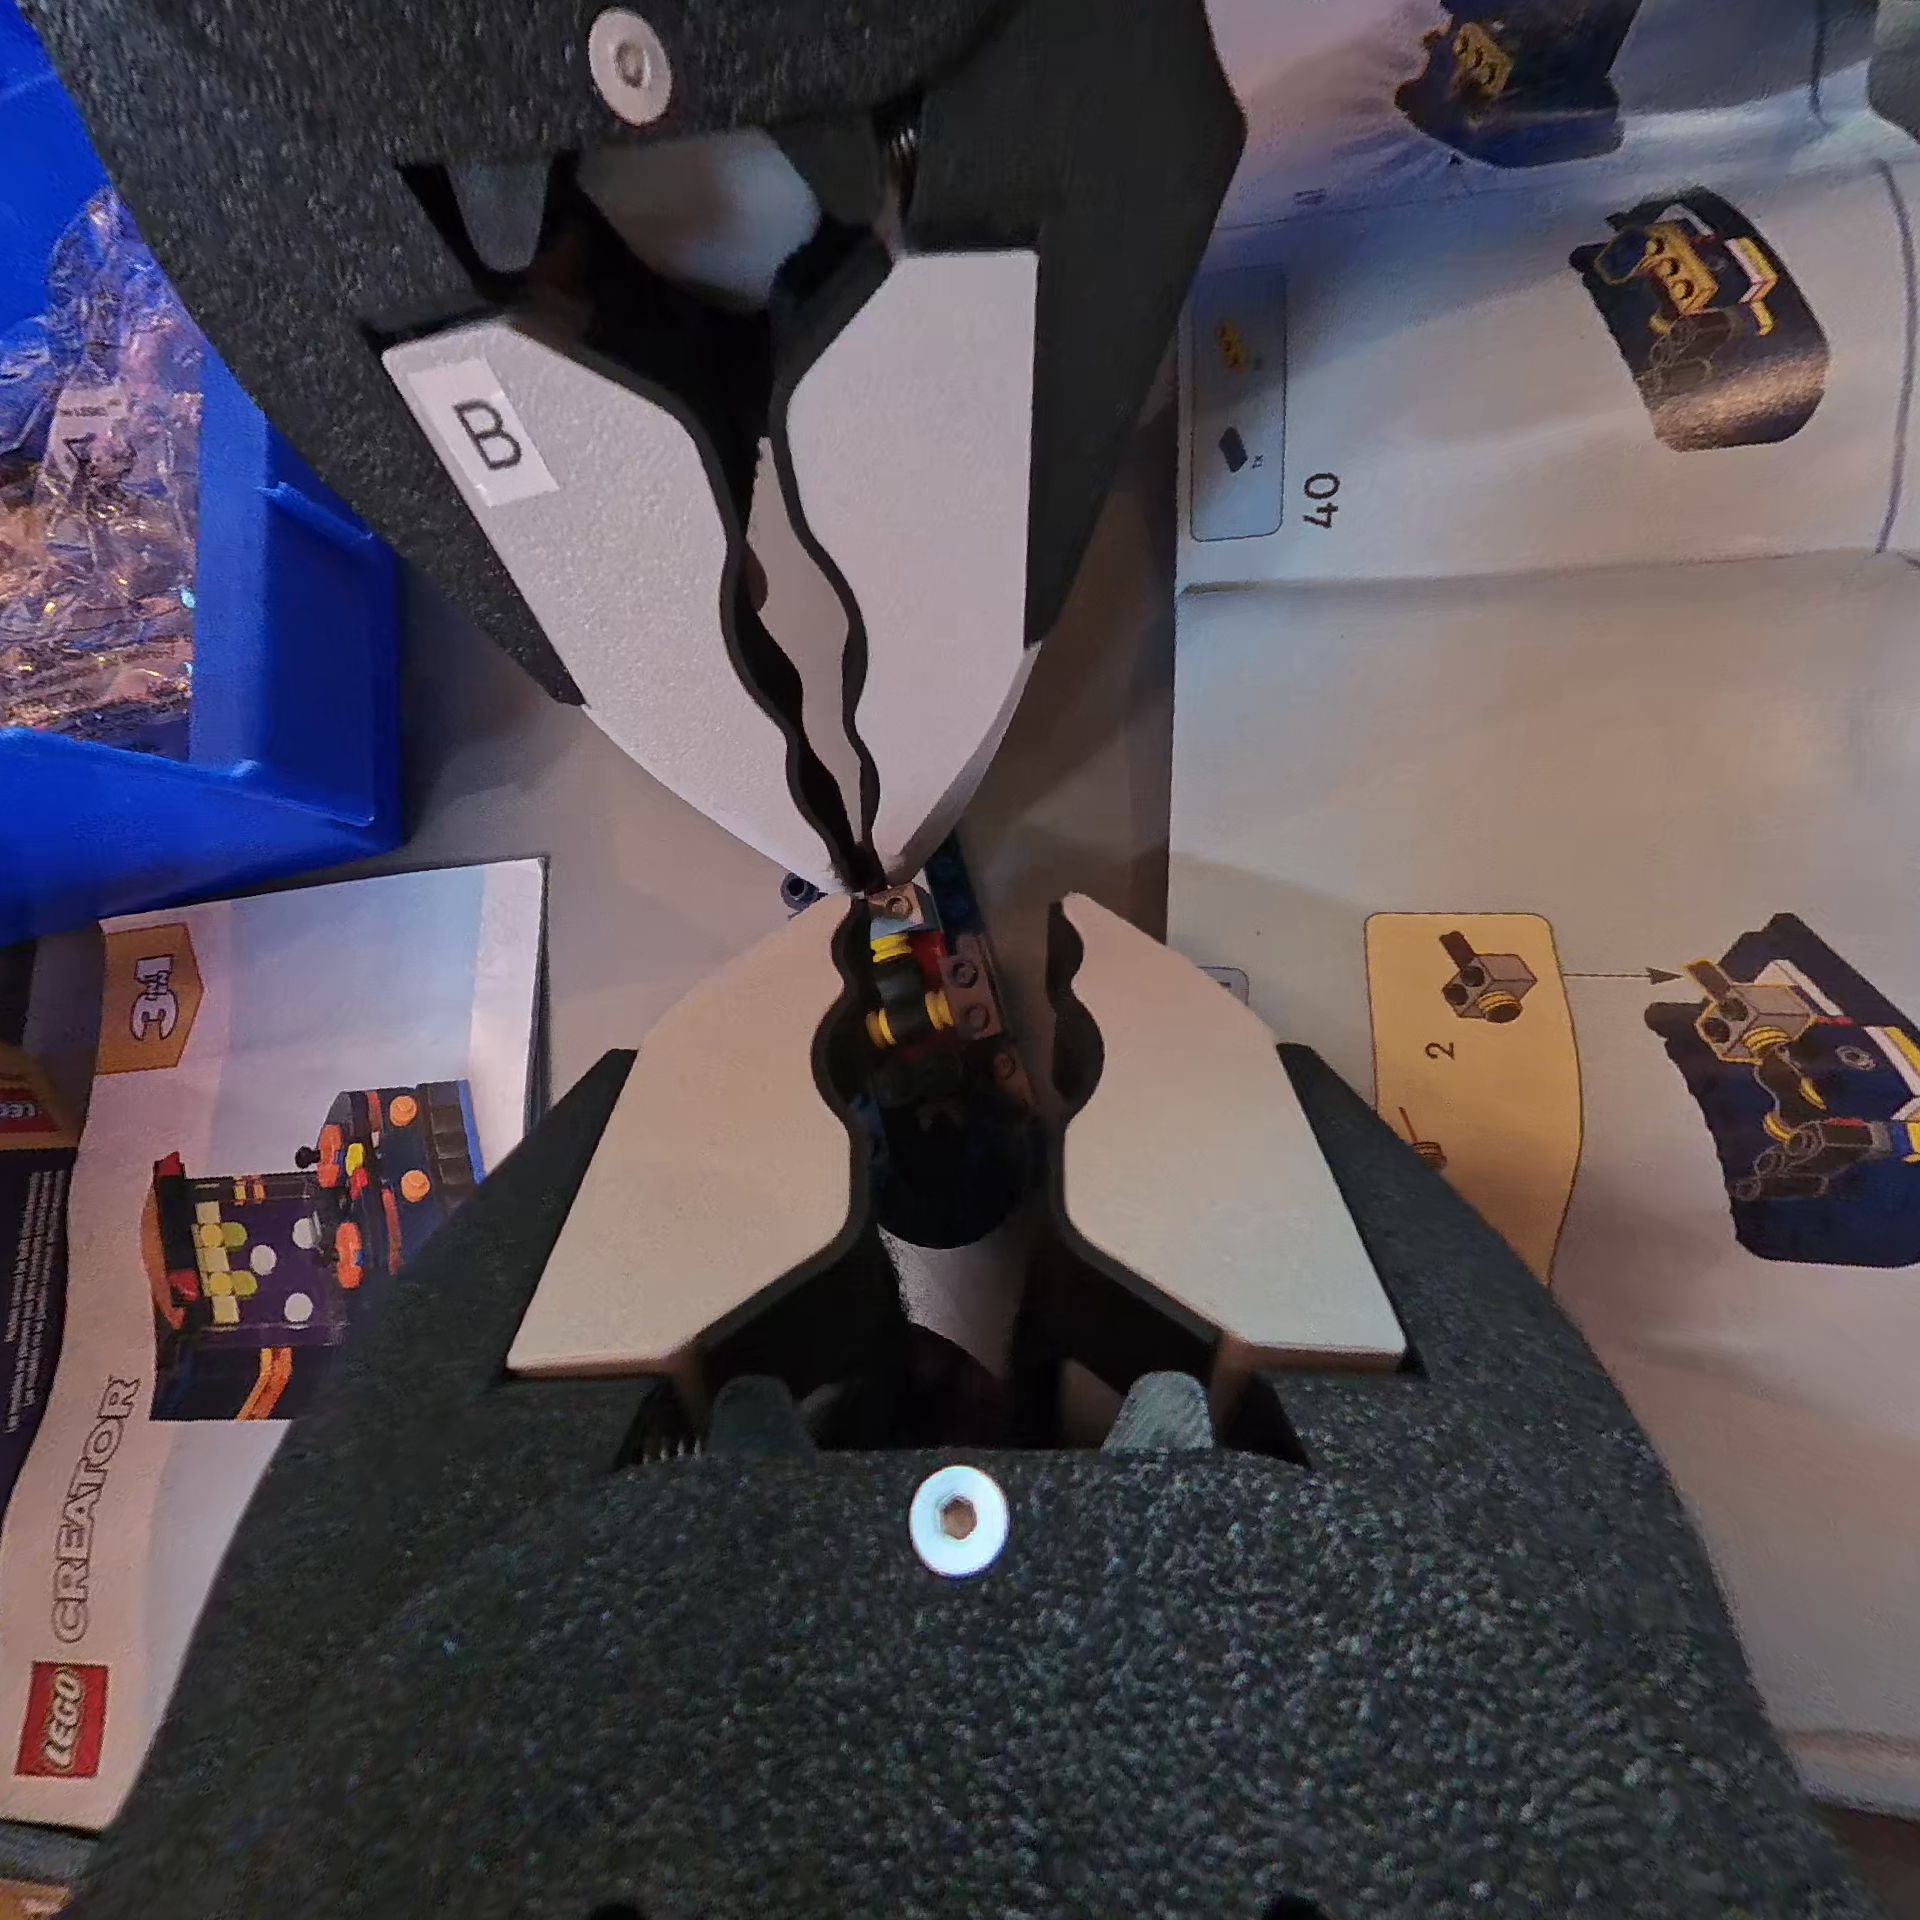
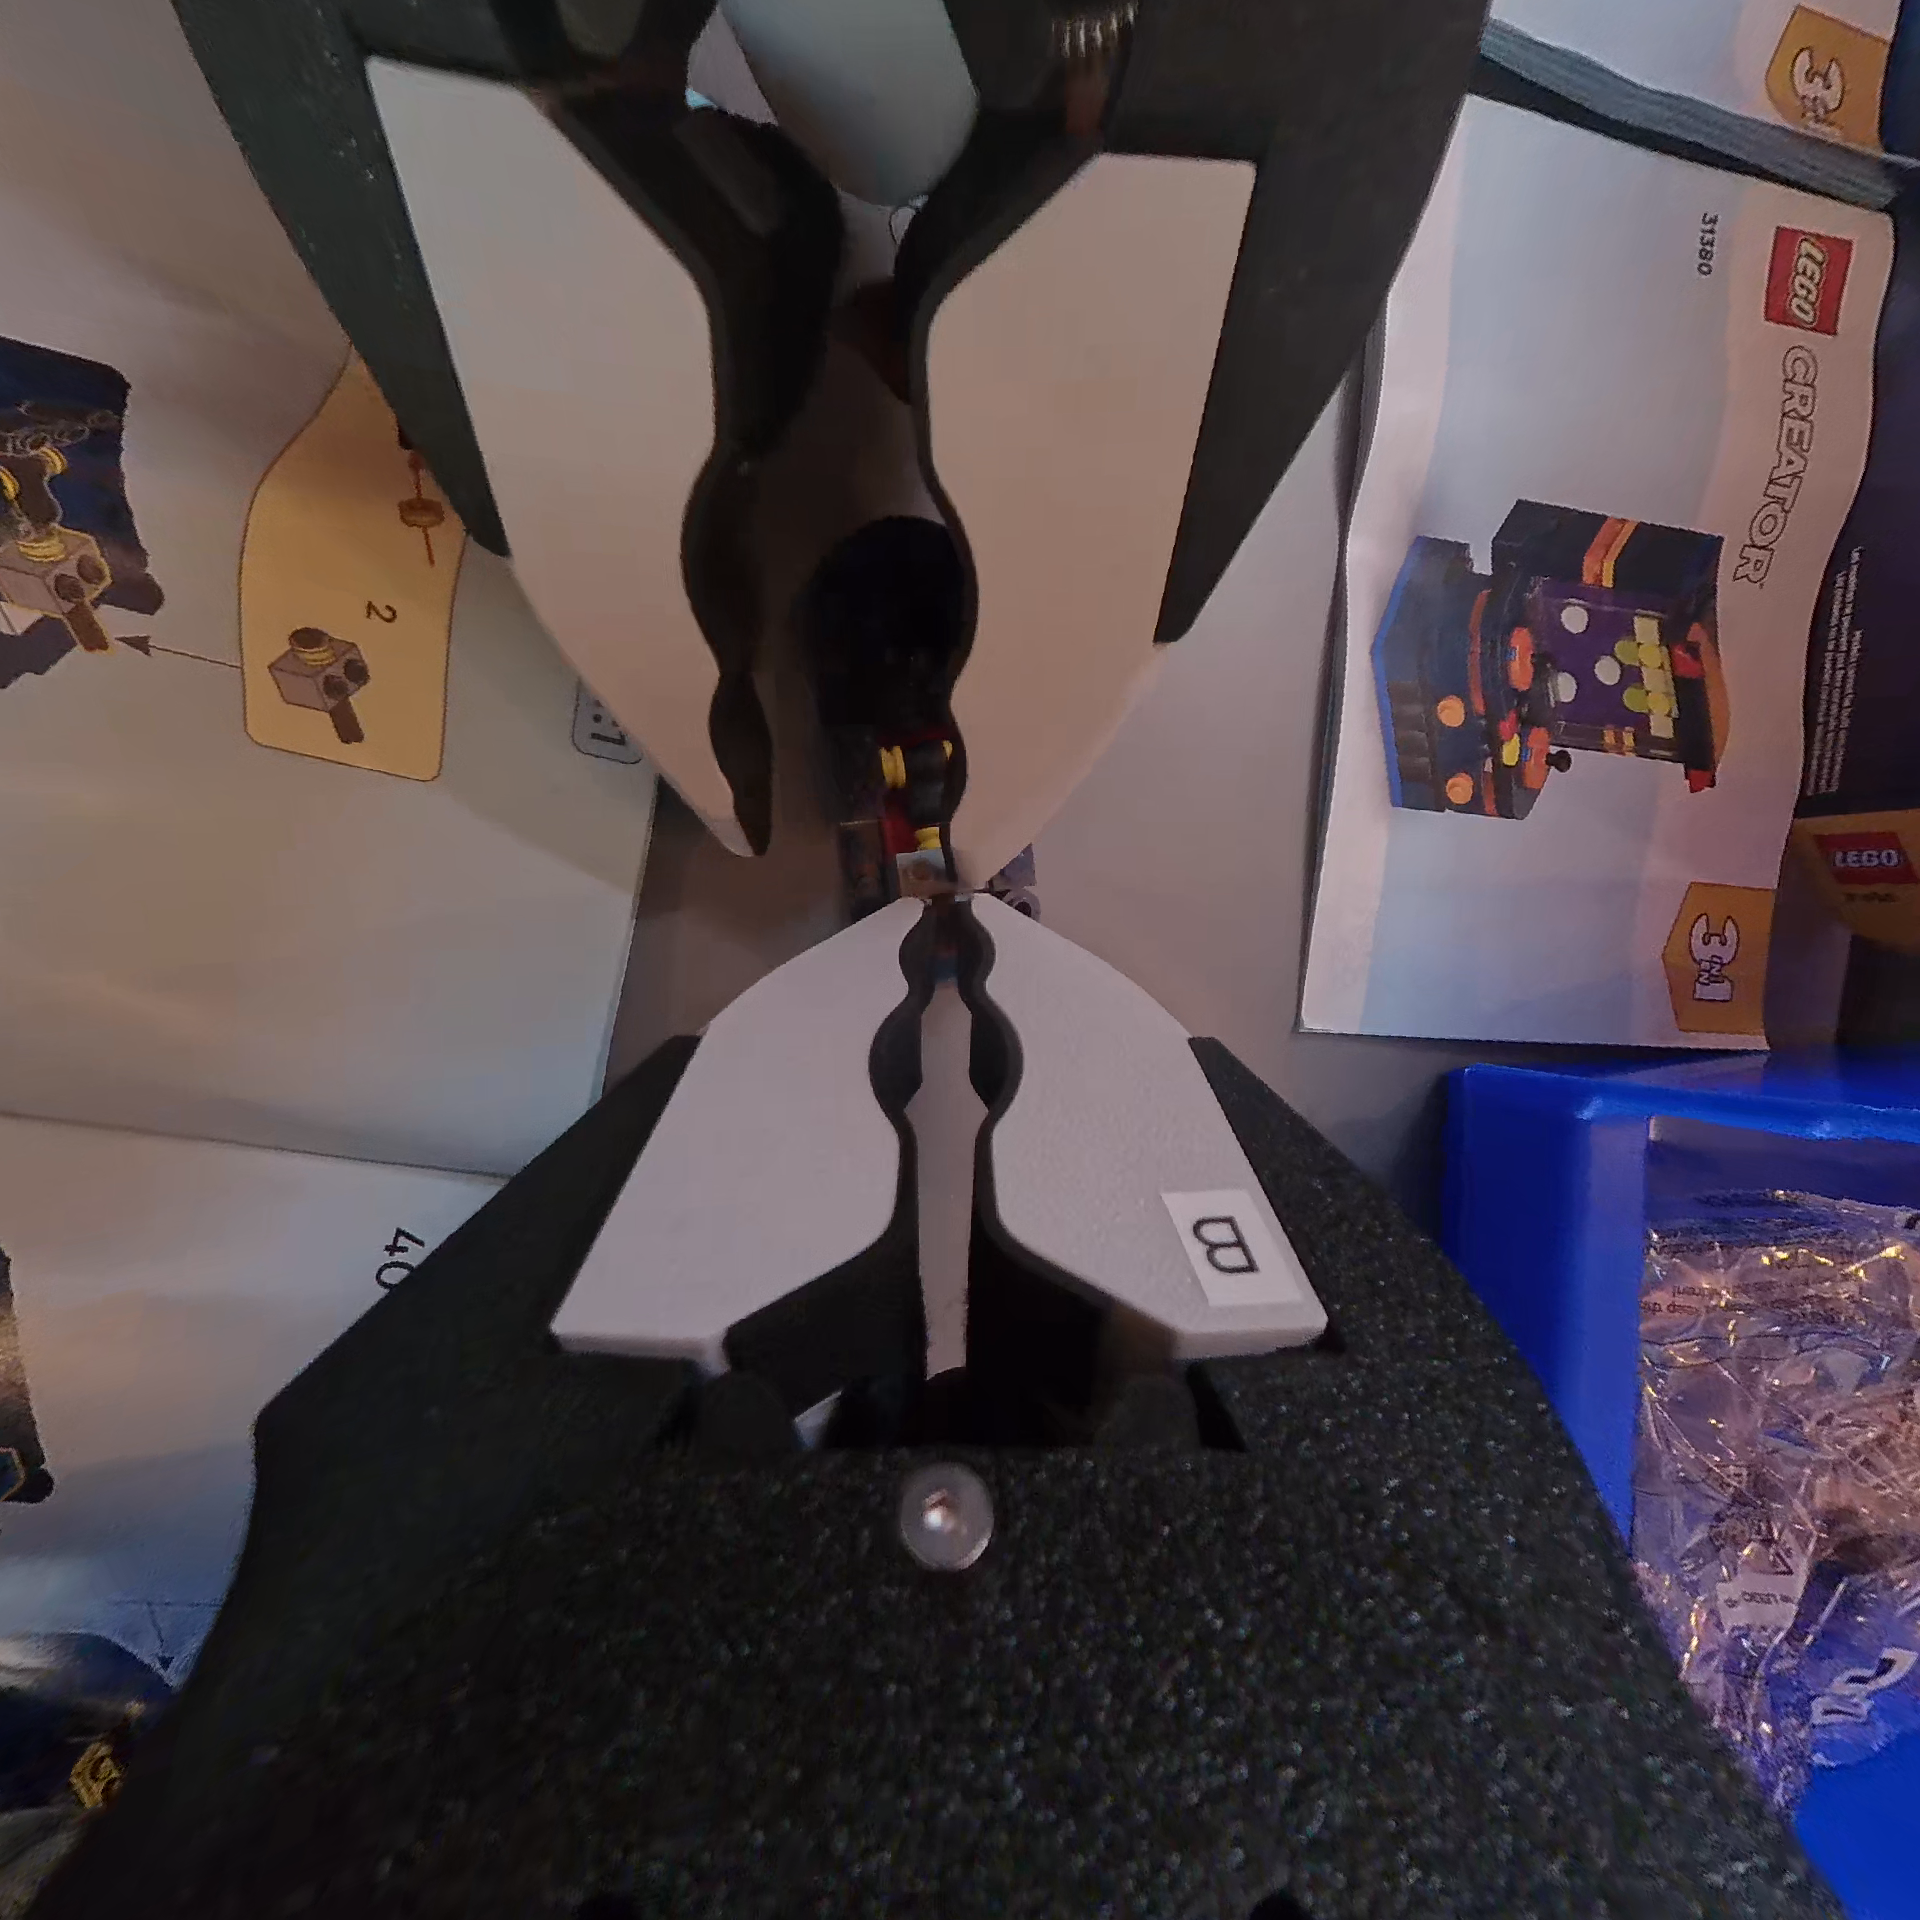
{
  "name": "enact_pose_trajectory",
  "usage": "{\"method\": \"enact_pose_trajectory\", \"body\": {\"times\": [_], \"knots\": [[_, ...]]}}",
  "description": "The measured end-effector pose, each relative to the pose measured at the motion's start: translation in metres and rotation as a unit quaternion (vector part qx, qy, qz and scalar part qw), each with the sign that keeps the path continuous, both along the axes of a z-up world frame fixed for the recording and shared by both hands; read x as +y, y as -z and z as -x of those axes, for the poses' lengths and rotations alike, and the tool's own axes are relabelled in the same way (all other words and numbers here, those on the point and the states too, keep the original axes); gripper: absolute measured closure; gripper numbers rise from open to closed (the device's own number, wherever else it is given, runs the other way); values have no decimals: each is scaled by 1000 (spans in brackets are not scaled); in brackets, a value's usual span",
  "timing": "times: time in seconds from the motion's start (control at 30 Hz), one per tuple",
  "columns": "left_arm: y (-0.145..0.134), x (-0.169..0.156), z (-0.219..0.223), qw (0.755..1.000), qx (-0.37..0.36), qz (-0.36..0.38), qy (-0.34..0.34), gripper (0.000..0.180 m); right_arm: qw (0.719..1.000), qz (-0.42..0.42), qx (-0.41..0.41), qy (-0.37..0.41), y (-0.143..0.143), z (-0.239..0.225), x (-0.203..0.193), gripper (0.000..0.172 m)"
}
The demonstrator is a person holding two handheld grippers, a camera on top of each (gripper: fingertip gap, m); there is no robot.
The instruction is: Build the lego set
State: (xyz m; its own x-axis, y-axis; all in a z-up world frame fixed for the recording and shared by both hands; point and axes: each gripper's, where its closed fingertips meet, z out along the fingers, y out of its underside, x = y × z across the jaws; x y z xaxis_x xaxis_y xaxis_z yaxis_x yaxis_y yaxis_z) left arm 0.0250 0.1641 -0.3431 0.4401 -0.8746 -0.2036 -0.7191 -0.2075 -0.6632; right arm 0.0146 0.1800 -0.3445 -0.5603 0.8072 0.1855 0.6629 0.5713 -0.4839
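My left gripper is shut on a small brick assembly of dark blue, black, red and yellow parts. Its wide dark base fills the space between the pads. My right gripper comes from the opposite side, tip to tip with the left. Its fingers are pinched together on a small grey brick with a hole, at the assembly's far end. In the right wrist view, my right gripper is shut at the grey brick. Beyond it, the left gripper has the assembly between its fingers.
A blue bin holding clear plastic bags stands at the left; it also shows in the right wrist view. A closed instruction booklet lies beside it. Open instruction pages lie to the right. A tiny dark blue piece lies on the table. Both grippers' tips are close together, under 4 cm apart.
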Motion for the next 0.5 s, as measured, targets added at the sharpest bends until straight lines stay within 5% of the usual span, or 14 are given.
{"method": "enact_pose_trajectory", "body": {"times": [0.5], "knots": [[3,4,2,999,37,-24,-21,153,1000,11,1,7,2,0,0,169]]}}
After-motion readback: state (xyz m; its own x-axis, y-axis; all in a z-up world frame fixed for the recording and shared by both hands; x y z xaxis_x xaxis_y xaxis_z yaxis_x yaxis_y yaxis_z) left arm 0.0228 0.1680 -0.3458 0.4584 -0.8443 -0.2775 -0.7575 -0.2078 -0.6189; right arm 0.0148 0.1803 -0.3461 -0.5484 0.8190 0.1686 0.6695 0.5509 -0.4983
